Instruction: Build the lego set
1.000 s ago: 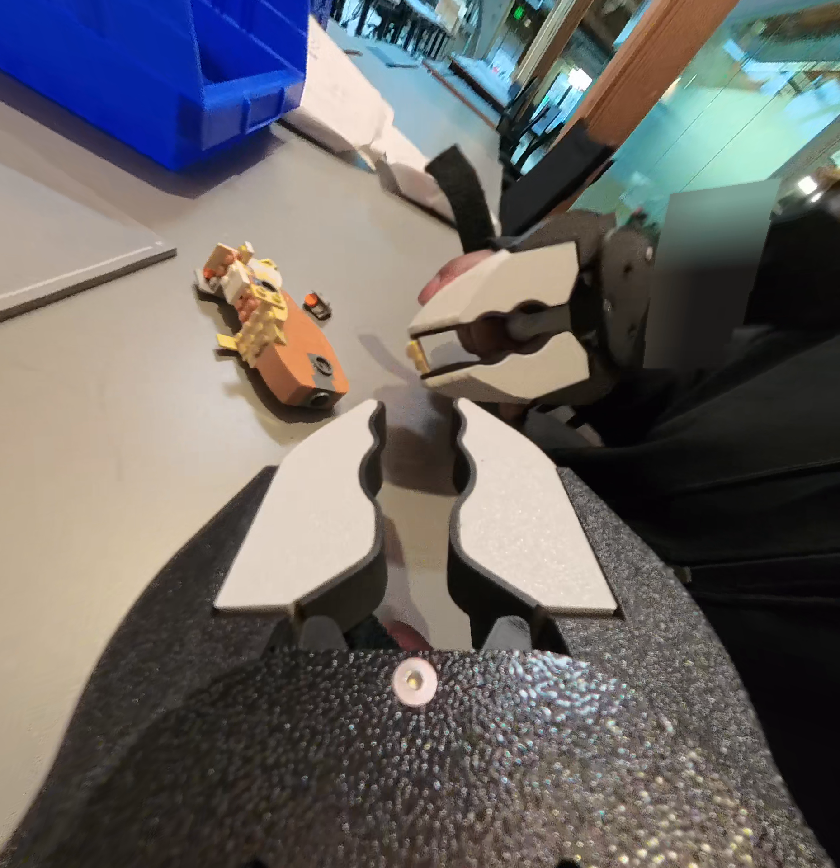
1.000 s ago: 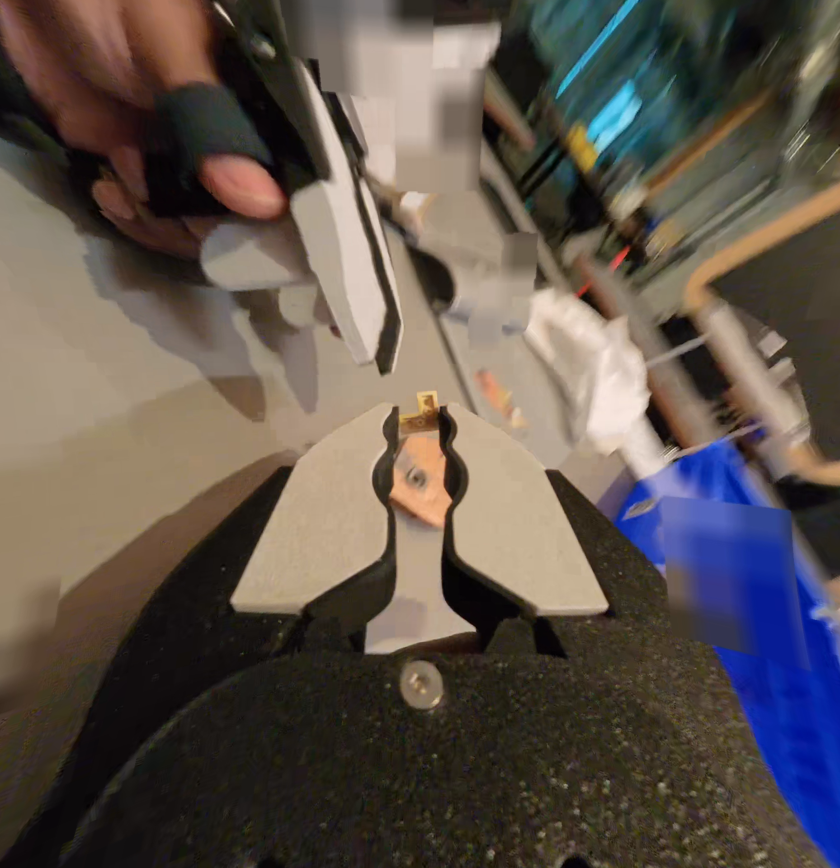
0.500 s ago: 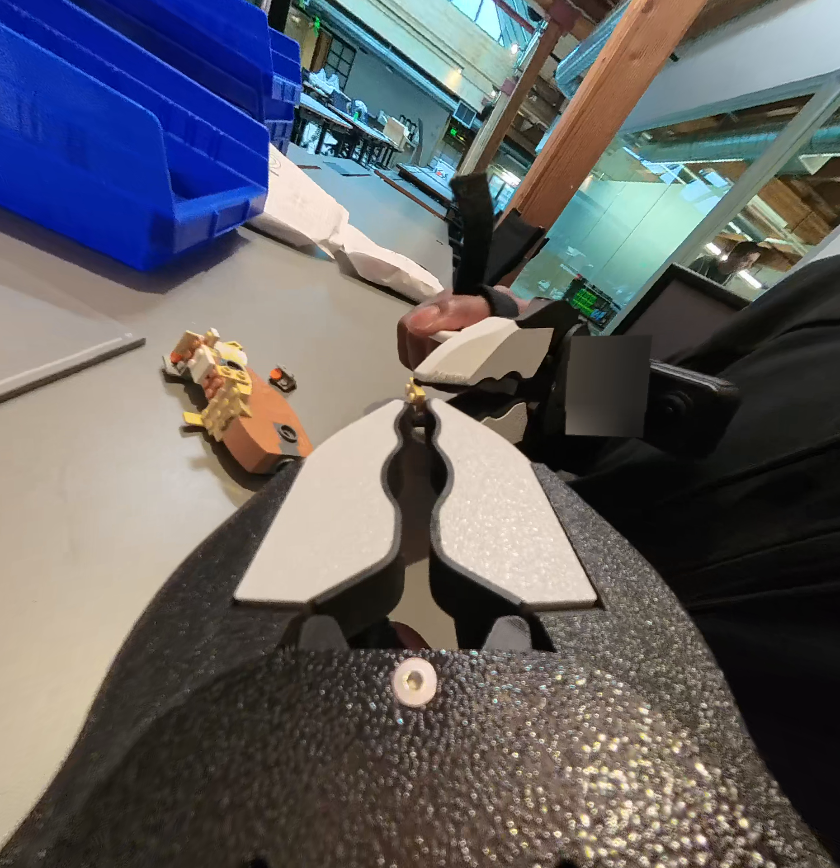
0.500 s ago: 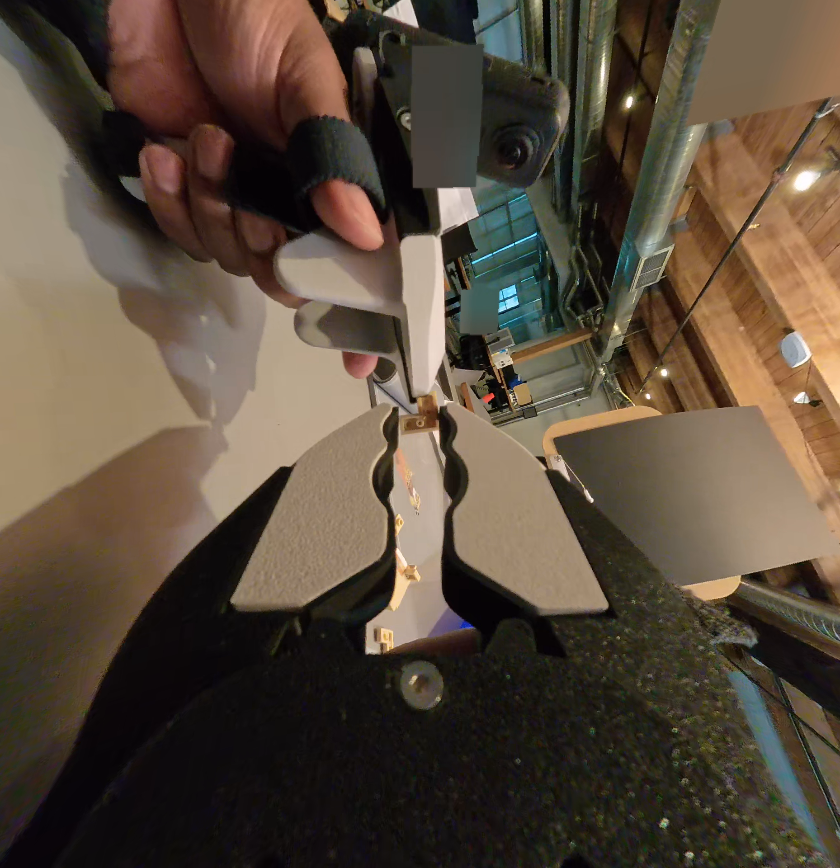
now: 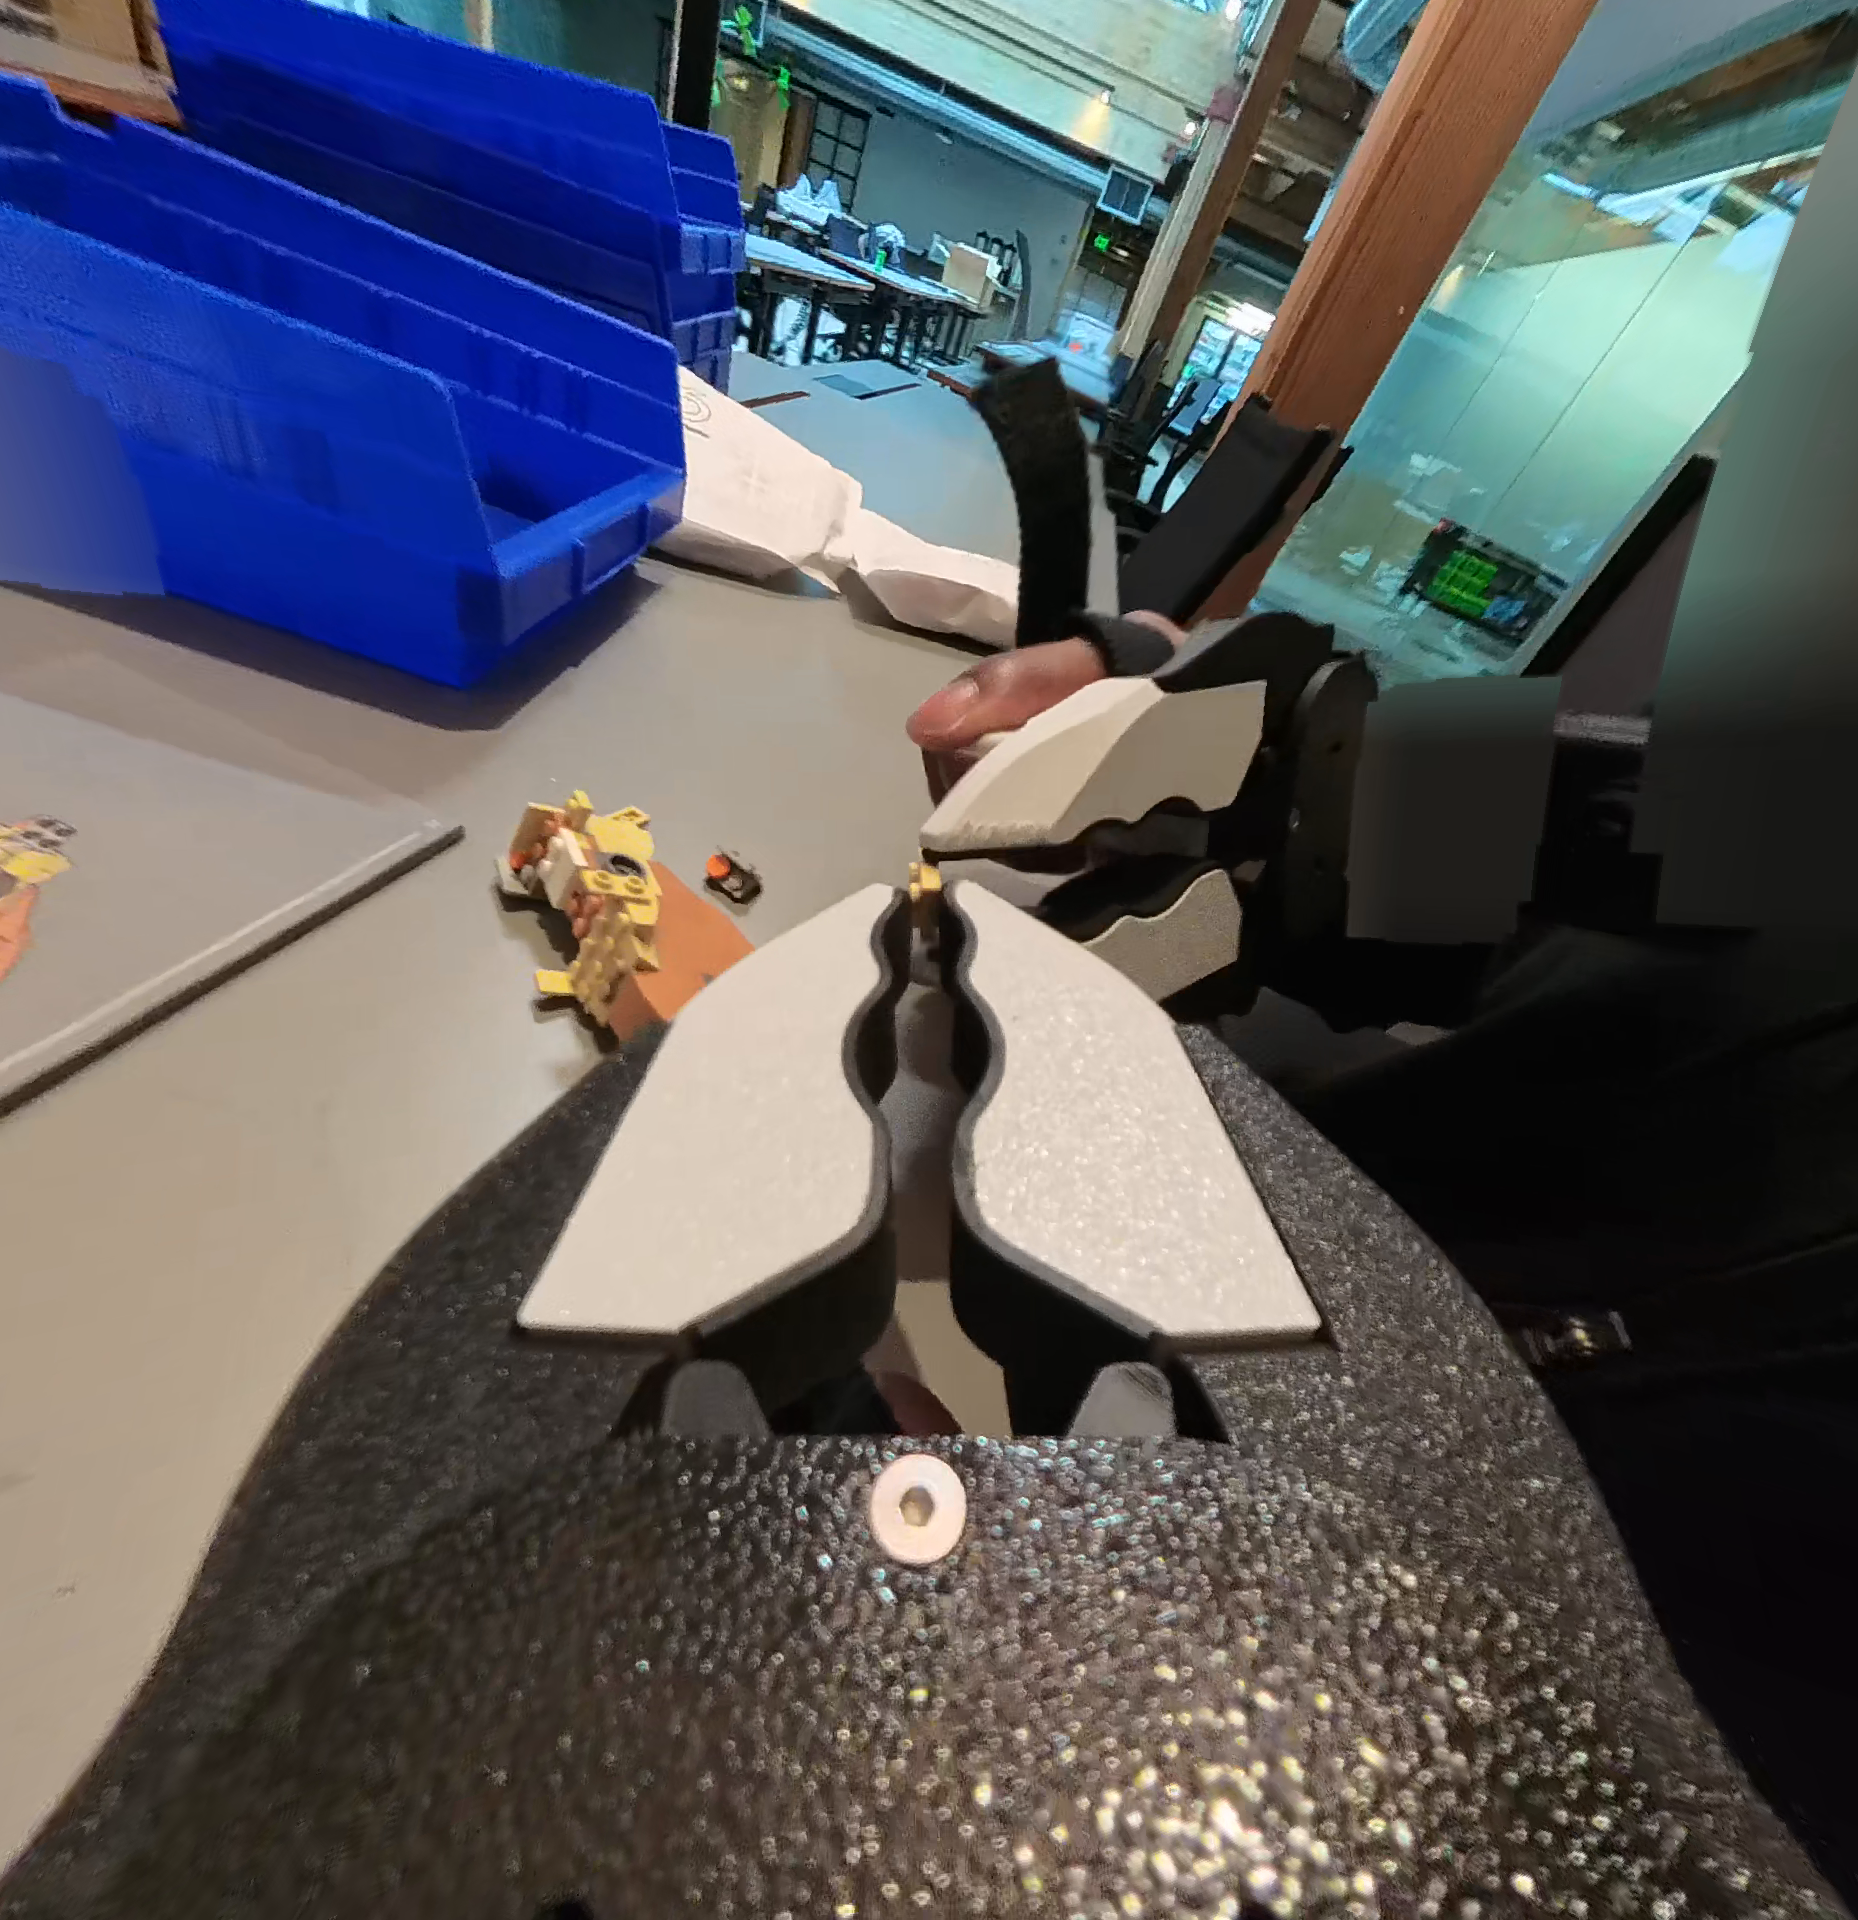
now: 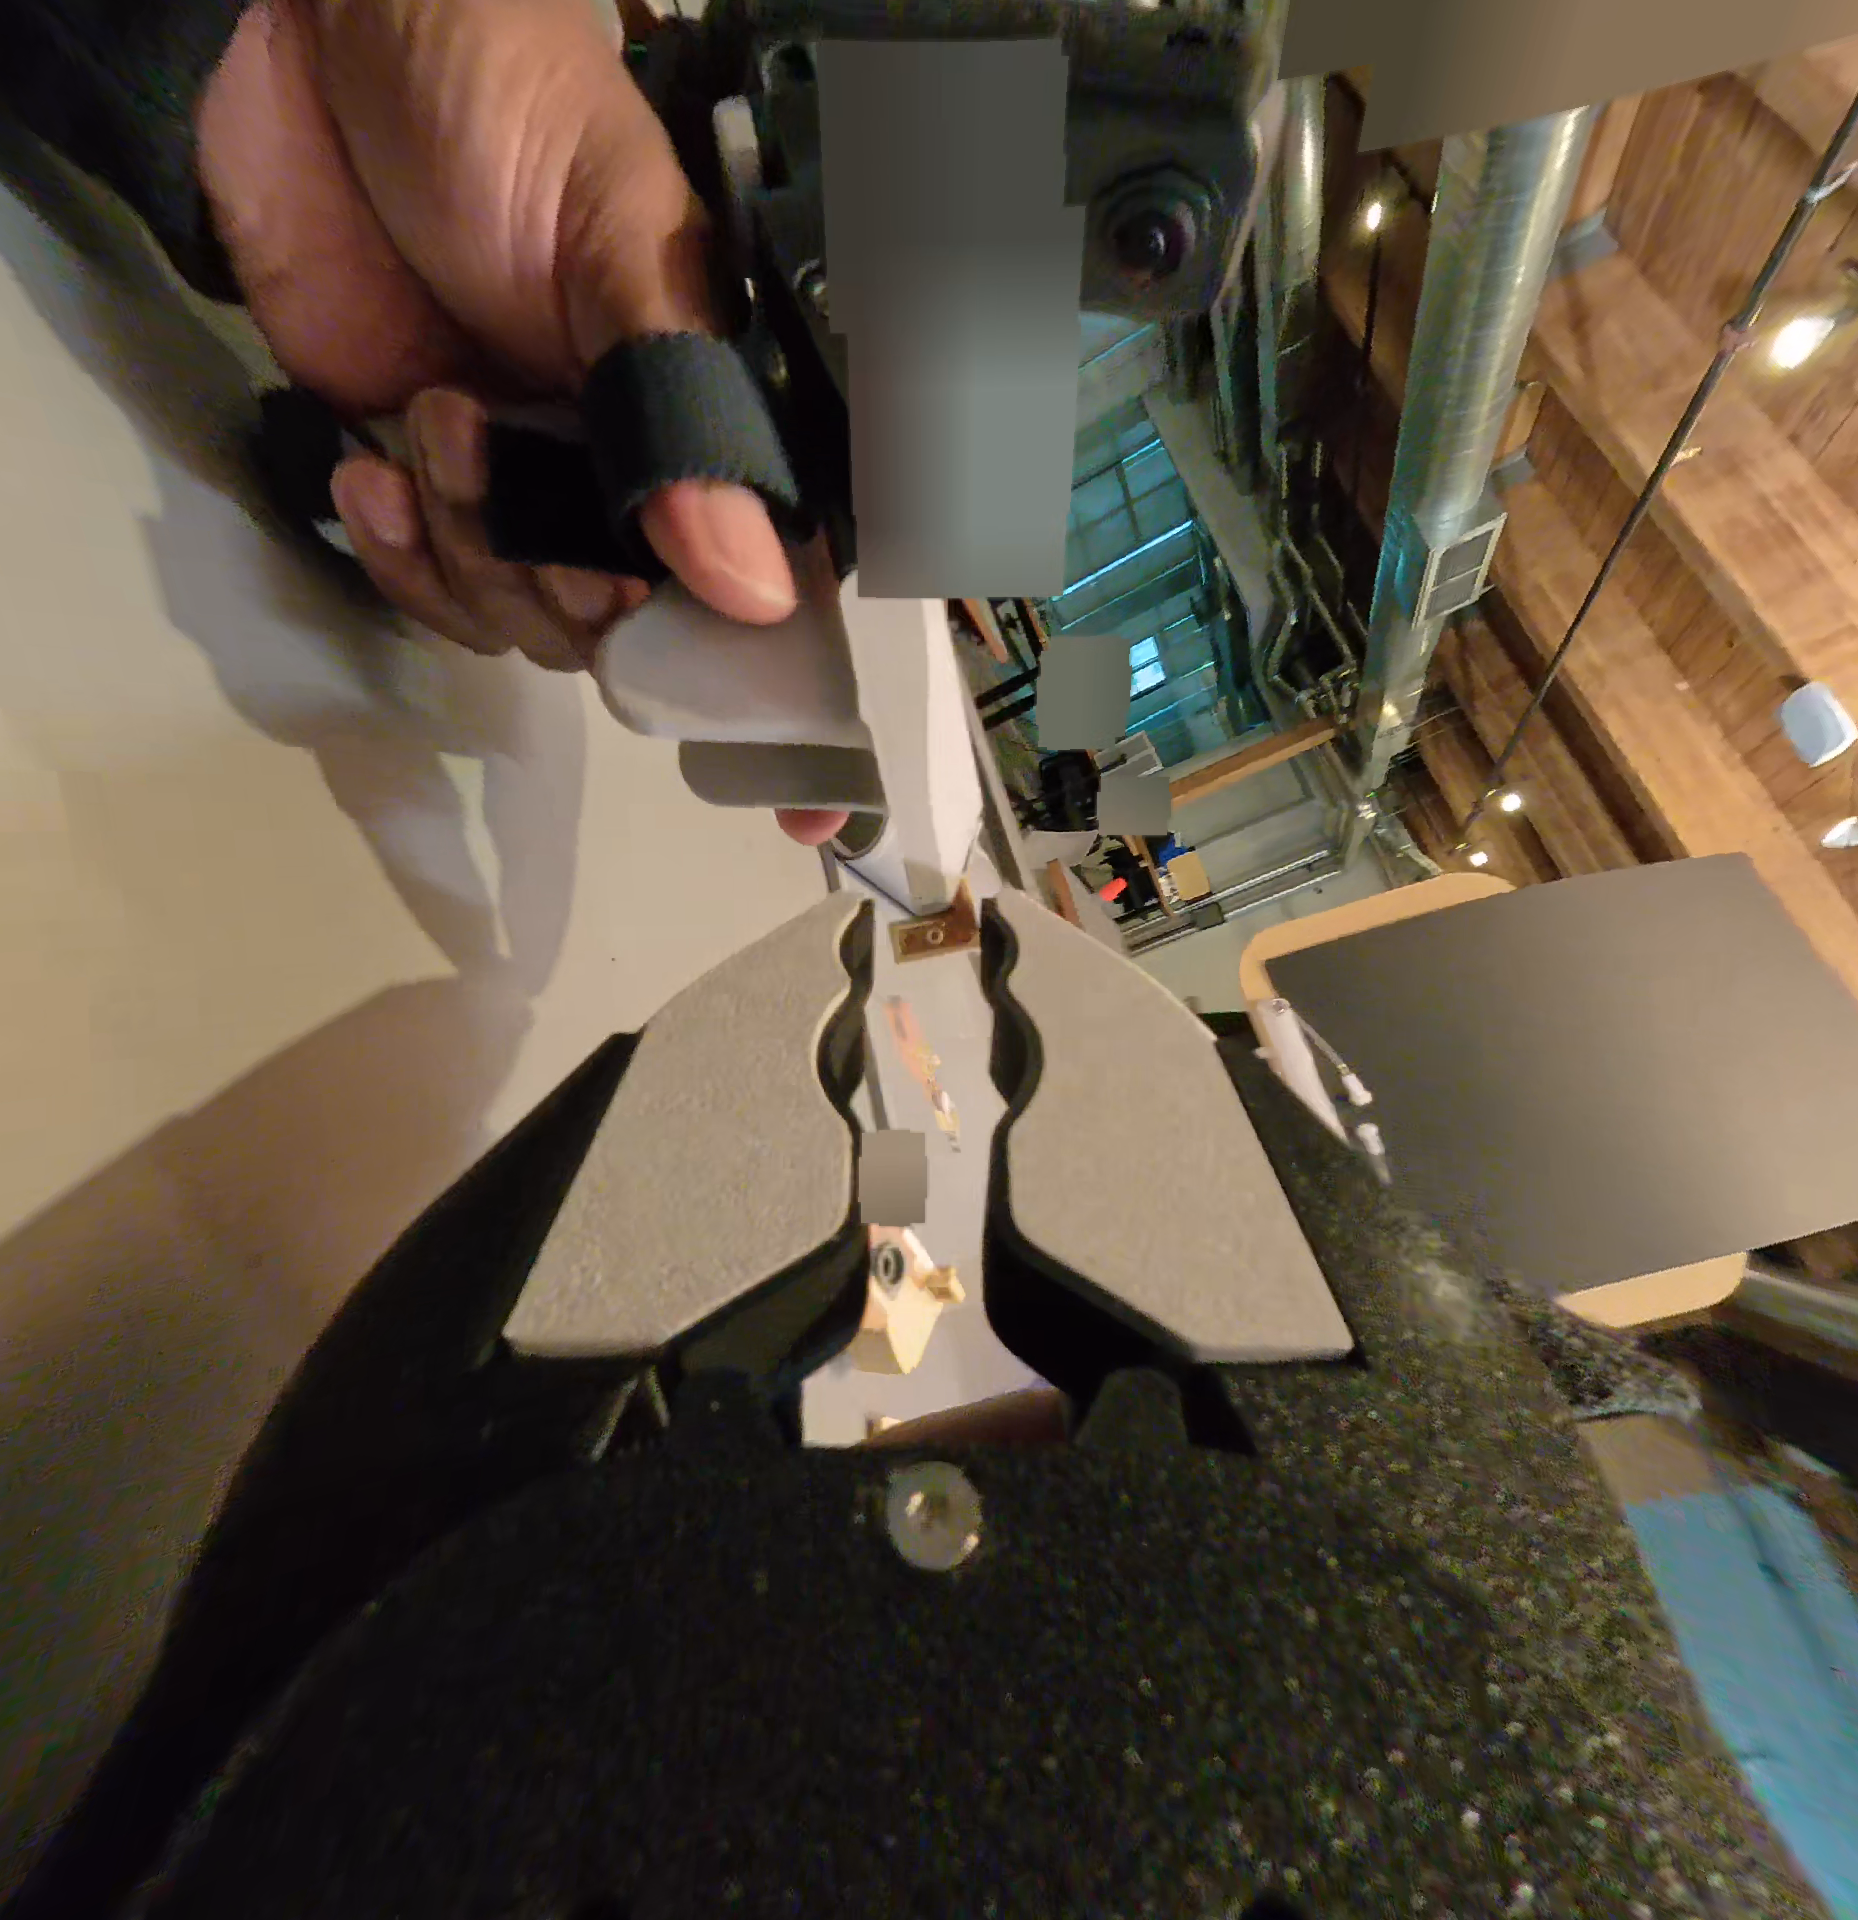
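Ahead and to the left of the left gripper [image 5: 923, 902], a row of blue bins [image 5: 312, 416] stands on the grey table [image 5: 229, 1195], the biggest things around it. Just past the bins, ahead of the gripper, lies crumpled white paper [image 5: 800, 520]. Nearer on the left lies a flat grey board [image 5: 177, 831] with a printed picture at its edge. Between the board and the left gripper's tips rests the half-built lego model [image 5: 608, 914], brown with tan and yellow parts, lying on its side on the table, and its near end is hidden behind the left finger. A small black and orange piece [image 5: 733, 878] sits just beside the model, on its far side. The left gripper's fingers are drawn together on a small tan lego piece [image 5: 925, 894], pinched at the very tips. The right gripper [image 5: 940, 847] comes in from the right, held by a hand [image 5: 1008, 691] with a black strap, and its upper finger sits right over the tan piece. In the right wrist view, the right gripper [image 6: 925, 920] has its fingers a little apart; the tan piece [image 6: 930, 935] lies in the gap, touching the right finger, clear of the left one. The left gripper [image 6: 920, 831] comes down from above onto the piece, and the hand [image 6: 468, 312] holding it blocks the upper left.
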`<action>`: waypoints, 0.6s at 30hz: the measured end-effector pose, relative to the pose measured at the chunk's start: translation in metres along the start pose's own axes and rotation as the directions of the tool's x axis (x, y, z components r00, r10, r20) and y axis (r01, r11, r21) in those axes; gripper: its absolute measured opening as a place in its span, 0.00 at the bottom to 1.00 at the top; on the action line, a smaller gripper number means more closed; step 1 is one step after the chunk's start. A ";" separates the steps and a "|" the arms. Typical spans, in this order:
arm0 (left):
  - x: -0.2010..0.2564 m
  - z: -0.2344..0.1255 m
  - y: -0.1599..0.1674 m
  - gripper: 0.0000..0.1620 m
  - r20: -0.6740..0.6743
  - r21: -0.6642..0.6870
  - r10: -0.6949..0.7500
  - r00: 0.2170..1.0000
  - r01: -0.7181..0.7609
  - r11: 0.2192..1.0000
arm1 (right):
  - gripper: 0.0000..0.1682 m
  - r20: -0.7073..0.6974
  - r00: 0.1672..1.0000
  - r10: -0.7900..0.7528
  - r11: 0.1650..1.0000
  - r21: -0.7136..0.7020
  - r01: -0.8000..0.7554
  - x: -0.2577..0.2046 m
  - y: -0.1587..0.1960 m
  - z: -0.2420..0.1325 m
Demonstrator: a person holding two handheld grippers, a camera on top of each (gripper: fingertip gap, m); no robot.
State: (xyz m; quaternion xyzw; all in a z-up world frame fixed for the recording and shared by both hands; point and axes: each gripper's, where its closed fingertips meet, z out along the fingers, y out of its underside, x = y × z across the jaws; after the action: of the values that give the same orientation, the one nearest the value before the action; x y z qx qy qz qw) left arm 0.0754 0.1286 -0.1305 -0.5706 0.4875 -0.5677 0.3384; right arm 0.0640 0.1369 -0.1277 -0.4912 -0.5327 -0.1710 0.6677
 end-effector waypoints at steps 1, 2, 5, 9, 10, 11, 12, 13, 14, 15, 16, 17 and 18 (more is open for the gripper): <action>-0.001 0.000 -0.001 0.03 0.013 0.001 0.026 1.000 -0.026 1.000 | 0.14 0.010 0.999 0.036 0.999 -0.001 -0.036 0.000 0.001 0.001; -0.002 0.000 -0.003 0.03 0.025 0.002 0.049 0.999 -0.049 0.999 | 0.15 0.019 0.997 0.077 0.997 -0.005 -0.077 0.001 0.003 0.001; -0.012 -0.004 -0.011 0.03 0.081 -0.005 0.106 0.991 -0.106 0.994 | 0.18 0.044 0.974 0.221 0.975 -0.034 -0.220 0.006 0.012 0.003; -0.036 -0.014 -0.019 0.03 0.164 -0.081 0.206 0.965 -0.195 0.977 | 0.22 0.069 0.875 0.479 0.867 -0.193 -0.459 0.012 0.040 0.006; -0.042 -0.016 -0.020 0.03 0.181 -0.111 0.239 0.954 -0.221 0.969 | 0.22 0.073 0.835 0.546 0.819 -0.254 -0.514 0.011 0.049 0.007; -0.049 -0.017 -0.021 0.03 0.192 -0.146 0.274 0.942 -0.249 0.957 | 0.24 0.077 0.790 0.608 0.767 -0.316 -0.558 0.009 0.058 0.007; -0.056 -0.017 -0.022 0.03 0.201 -0.185 0.317 0.927 -0.282 0.942 | 0.24 0.077 0.751 0.656 0.718 -0.369 -0.590 0.007 0.066 0.006; -0.063 -0.017 -0.023 0.03 0.206 -0.222 0.366 0.907 -0.321 0.921 | 0.24 0.071 0.719 0.691 0.677 -0.412 -0.610 0.006 0.073 0.004; -0.070 -0.015 -0.024 0.03 0.207 -0.256 0.417 0.885 -0.362 0.896 | 0.23 0.058 0.692 0.719 0.637 -0.454 -0.623 0.005 0.081 0.003; -0.076 -0.013 -0.024 0.03 0.201 -0.287 0.466 0.861 -0.403 0.869 | 0.23 0.044 0.670 0.741 0.603 -0.482 -0.635 0.005 0.088 0.002; -0.082 -0.010 -0.024 0.03 0.194 -0.314 0.512 0.837 -0.442 0.840 | 0.23 0.032 0.650 0.759 0.577 -0.496 -0.649 0.007 0.093 0.001; -0.088 -0.006 -0.024 0.03 0.188 -0.335 0.551 0.813 -0.475 0.814 | 0.22 0.027 0.626 0.780 0.549 -0.510 -0.662 0.007 0.098 0.001; -0.094 -0.002 -0.022 0.03 0.183 -0.351 0.581 0.793 -0.499 0.792 | 0.22 0.026 0.597 0.802 0.519 -0.525 -0.675 0.008 0.103 0.002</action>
State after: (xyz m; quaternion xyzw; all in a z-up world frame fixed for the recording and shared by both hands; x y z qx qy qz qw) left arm 0.0890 0.2239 -0.1393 -0.5228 0.6543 -0.2826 0.4676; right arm 0.1430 0.1880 -0.1696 -0.8331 -0.2968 0.0776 0.4602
